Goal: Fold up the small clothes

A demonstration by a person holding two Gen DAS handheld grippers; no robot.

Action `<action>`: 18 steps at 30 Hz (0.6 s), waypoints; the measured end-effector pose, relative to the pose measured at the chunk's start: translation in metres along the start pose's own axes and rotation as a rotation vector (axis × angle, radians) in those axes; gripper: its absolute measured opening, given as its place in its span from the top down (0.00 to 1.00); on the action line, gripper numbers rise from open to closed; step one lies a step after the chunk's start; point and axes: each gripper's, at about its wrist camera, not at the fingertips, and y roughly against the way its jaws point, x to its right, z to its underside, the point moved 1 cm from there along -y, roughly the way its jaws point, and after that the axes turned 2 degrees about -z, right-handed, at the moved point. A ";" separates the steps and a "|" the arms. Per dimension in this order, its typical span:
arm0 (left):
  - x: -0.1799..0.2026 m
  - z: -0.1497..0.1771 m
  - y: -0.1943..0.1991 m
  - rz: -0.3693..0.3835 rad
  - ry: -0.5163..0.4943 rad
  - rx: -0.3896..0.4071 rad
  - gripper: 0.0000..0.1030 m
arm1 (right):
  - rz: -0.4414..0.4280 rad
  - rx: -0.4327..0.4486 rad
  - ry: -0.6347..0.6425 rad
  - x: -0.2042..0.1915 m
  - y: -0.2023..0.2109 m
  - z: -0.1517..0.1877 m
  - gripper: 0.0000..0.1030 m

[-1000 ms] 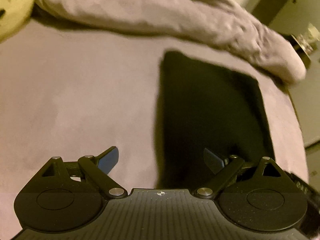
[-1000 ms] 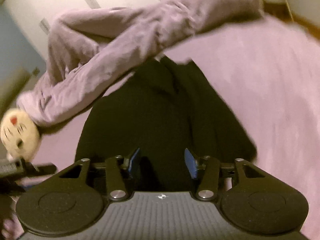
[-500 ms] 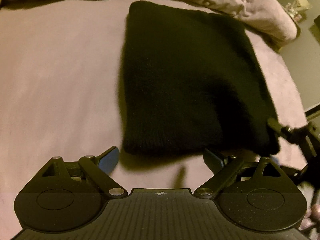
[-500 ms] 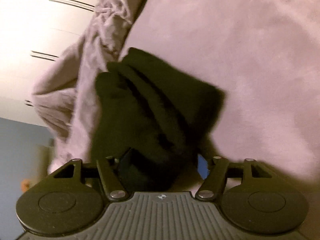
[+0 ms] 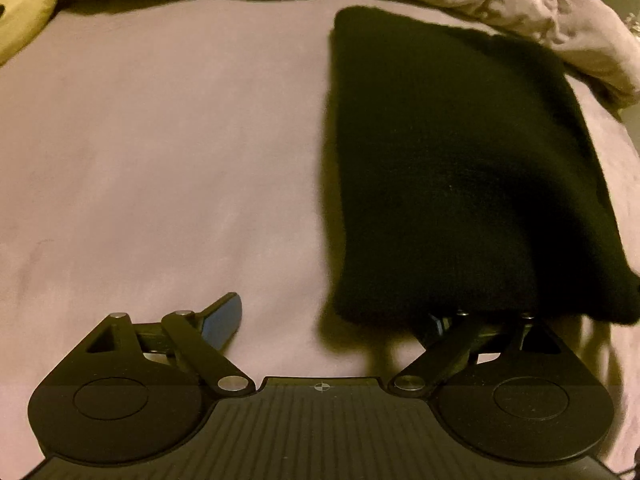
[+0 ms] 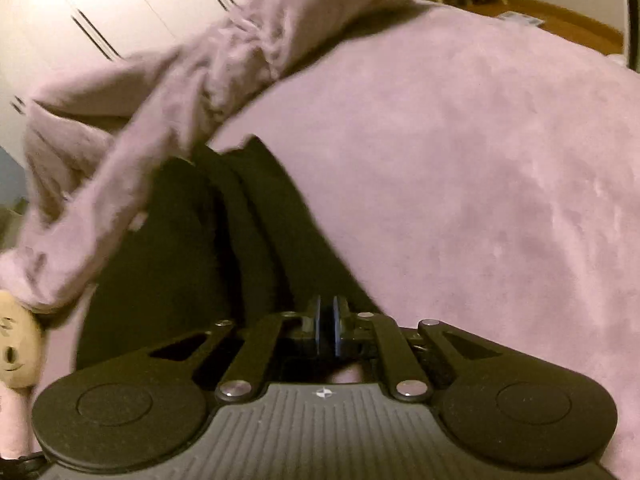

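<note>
A black knitted garment (image 5: 452, 168), folded into a rectangle, lies on the pink bed cover (image 5: 160, 140) at the right of the left wrist view. My left gripper (image 5: 332, 320) is open; its left pad is bare over the cover, and its right fingertip is hidden under the garment's near edge. In the right wrist view the same black garment (image 6: 224, 240) shows layered folds. My right gripper (image 6: 328, 322) has its blue pads close together at the garment's near edge; whether cloth is pinched between them I cannot tell.
A bunched pink blanket (image 5: 520, 8) runs along the far side of the bed, also in the right wrist view (image 6: 192, 92). A yellow plush toy (image 5: 20, 4) sits at the far left. White wardrobe doors (image 6: 100, 12) and a wooden floor (image 6: 560, 20) lie beyond the bed.
My right gripper has closed from open to pads together at the garment's edge. The left view shifted, so the garment now covers my left gripper's right fingertip.
</note>
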 end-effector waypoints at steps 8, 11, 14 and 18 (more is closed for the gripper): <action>-0.007 -0.027 0.035 0.014 0.062 0.114 0.10 | -0.084 0.067 0.173 -0.047 0.006 -0.006 0.92; 0.008 -0.051 0.034 0.018 0.065 0.117 0.10 | -0.119 0.101 0.249 -0.079 -0.005 -0.013 0.87; 0.011 -0.051 0.044 0.032 0.044 0.049 0.10 | -0.152 0.103 0.303 -0.105 -0.026 -0.019 0.79; -0.020 -0.032 0.061 0.039 0.043 0.018 0.07 | -0.176 0.068 0.343 -0.122 -0.045 -0.026 0.79</action>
